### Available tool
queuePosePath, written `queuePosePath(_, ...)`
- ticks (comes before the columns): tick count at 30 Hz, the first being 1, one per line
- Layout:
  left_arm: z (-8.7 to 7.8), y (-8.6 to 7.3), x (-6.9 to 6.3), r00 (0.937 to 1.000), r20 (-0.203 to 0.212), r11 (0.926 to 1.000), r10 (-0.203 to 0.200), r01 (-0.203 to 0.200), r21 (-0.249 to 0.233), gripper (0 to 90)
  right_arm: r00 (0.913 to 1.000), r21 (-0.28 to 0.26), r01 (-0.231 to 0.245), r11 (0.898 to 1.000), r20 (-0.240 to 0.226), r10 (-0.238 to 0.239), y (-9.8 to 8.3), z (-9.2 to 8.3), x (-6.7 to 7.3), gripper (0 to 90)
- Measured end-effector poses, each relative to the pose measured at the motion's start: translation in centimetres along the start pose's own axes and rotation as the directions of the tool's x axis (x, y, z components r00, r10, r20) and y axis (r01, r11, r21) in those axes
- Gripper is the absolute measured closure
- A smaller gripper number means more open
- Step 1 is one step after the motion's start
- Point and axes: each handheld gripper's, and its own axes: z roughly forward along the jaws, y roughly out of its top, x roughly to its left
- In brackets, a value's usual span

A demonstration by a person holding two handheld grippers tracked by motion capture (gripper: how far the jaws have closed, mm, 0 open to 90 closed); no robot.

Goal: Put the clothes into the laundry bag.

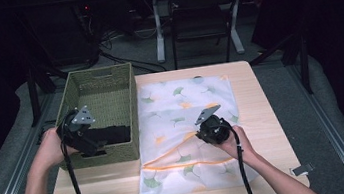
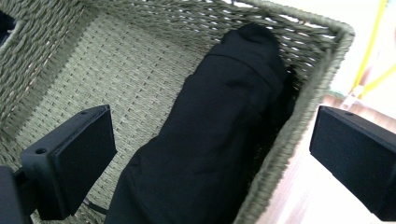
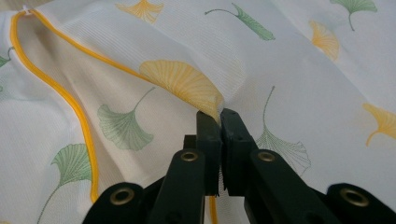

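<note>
A white mesh bag [image 1: 189, 125] printed with green and yellow leaves and edged by a yellow zipper lies flat on the table. My right gripper [image 1: 208, 128] is shut on a pinched fold of the bag [image 3: 219, 100], near the zipper [image 3: 60, 93]. A green woven basket [image 1: 130, 102] stands at the left of the table with a black garment [image 2: 219, 130] lying inside against its near wall. My left gripper [image 1: 91, 147] hovers over the basket's near end, open, its fingers [image 2: 74, 158] straddling the garment and the basket wall [image 2: 299, 112] without touching either.
The wooden table [image 1: 255, 96] has bare strips right of the bag and along its front edge. Beyond the table stand a chair [image 1: 200, 22] and desk legs on a dark floor. Cables trail from both grippers toward the front edge.
</note>
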Motion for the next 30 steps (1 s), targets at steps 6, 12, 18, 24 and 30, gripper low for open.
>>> queuePosePath(6,1.3,-0.3,1.6,0.9983,0.059,0.9992,-0.002,0.000,0.040,1.0,1.0000,-0.002,0.005,1.000,-0.005,-0.005,0.0,0.0,-0.1,87.4)
queuePosePath(12,3.1,0.2,3.5,0.9936,0.112,0.9967,-0.006,-0.003,0.081,2.5,1.0000,-0.006,0.008,1.000,-0.006,-0.008,0.0,0.0,-0.1,87.4)
queuePosePath(18,4.6,0.0,4.7,0.9880,0.154,0.9897,-0.015,-0.007,0.143,4.1,1.0000,-0.007,0.002,1.000,-0.008,-0.003,-0.1,-0.1,-0.2,87.4)
queuePosePath(24,6.0,-0.3,5.1,0.9825,0.185,0.9792,-0.015,-0.023,0.201,4.6,0.9999,-0.006,0.005,1.000,-0.011,-0.005,-0.2,0.0,-0.3,87.3)
queuePosePath(30,7.8,-0.5,4.9,0.9717,0.235,0.9691,-0.025,-0.034,0.244,8.6,0.9999,-0.004,0.001,1.000,-0.012,-0.001,-0.2,-0.1,-0.3,87.3)
